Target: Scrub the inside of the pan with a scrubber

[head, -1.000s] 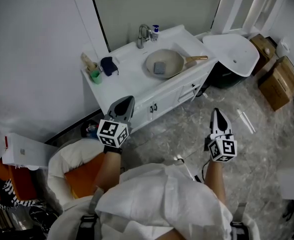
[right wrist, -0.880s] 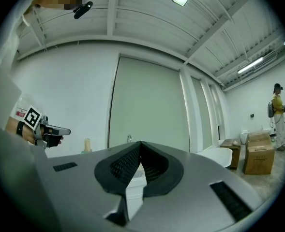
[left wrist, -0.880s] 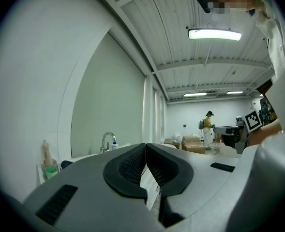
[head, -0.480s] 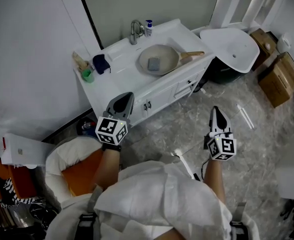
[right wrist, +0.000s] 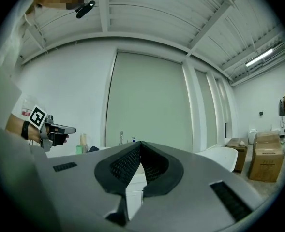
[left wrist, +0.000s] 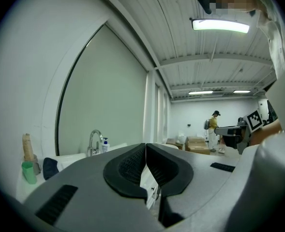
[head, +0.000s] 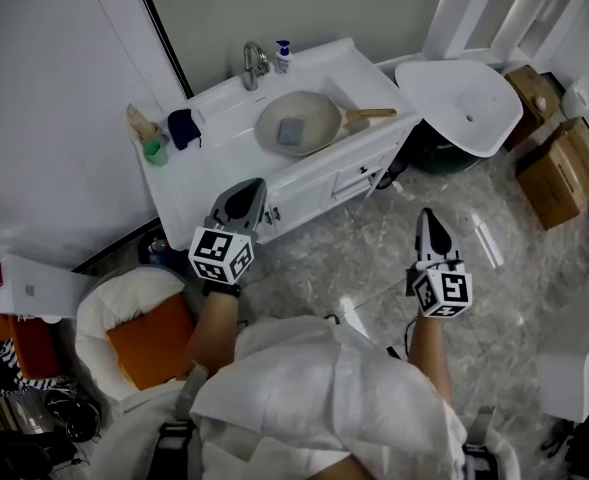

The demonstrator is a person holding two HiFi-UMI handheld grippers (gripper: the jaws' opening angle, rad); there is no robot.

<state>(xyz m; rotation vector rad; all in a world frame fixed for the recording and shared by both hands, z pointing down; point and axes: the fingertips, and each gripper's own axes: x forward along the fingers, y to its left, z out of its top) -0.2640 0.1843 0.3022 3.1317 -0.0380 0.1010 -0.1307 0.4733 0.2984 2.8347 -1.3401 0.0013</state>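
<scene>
Pan [head: 299,123] sits on the white vanity top [head: 224,163] against the wall, wooden handle [head: 376,114] pointing toward the right of the head view. Grey square scrubber [head: 291,131] lies flat inside the pan, approx at its middle. Faucet [head: 251,63] & small soap bottle [head: 282,52] stand behind the pan; green cup [head: 155,152] & dark cloth [head: 182,128] sit at the top's left end.

L gripper [head: 247,186]: jaws closed, pads meeting, nothing btwn them. It's held level, tip near the vanity's front, left of the pan. Pan & scrubber are well apart from it, further back and to the right.

R gripper [head: 430,216]: jaws closed as well, pads together, empty. It hangs level over the marble floor [head: 374,258], well clear of the vanity; pan w/ scrubber lies ahead & to its left. Neither gripper touches pan or scrubber
</scene>
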